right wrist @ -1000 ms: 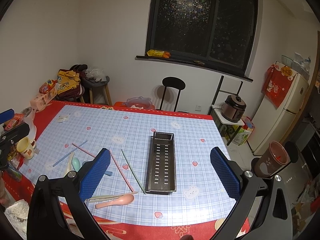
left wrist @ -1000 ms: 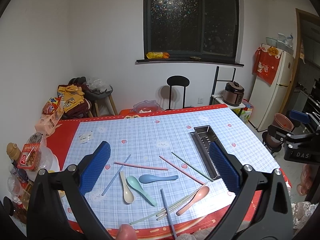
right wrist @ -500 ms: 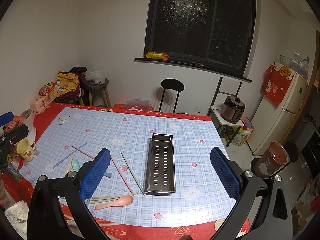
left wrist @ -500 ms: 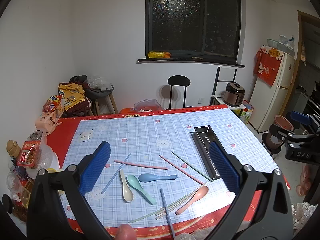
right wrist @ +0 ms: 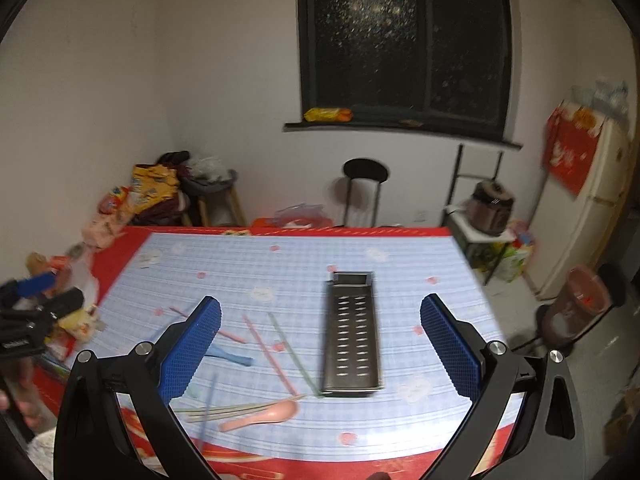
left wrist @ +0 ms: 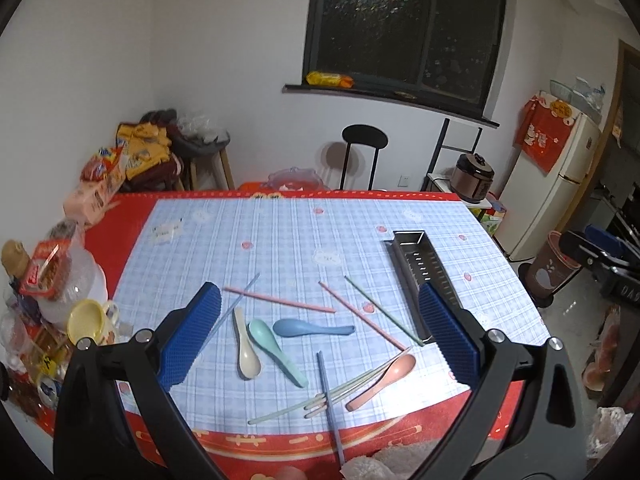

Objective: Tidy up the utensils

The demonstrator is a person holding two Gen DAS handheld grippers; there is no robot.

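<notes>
Left wrist view: I am holding the left gripper (left wrist: pixel 320 336) wide apart, empty, now lower over the scattered spoons: cream spoon (left wrist: pixel 245 350), green spoon (left wrist: pixel 276 350), blue spoon (left wrist: pixel 310 328), pink spoon (left wrist: pixel 384 380). Right gripper (right wrist: pixel 320 344), also spread and empty, is swinging closer to the metal tray (right wrist: pixel 352 332), blurring. Nothing is sorted yet. Checked tablecloth (left wrist: pixel 280 240) is covering the table; dark window (left wrist: pixel 408 24) behind.

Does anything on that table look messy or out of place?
Yes. Chopsticks and spoons lie scattered and crossing on the tablecloth, while the metal tray beside them looks empty. One blue chopstick overhangs the table's near edge.
</notes>
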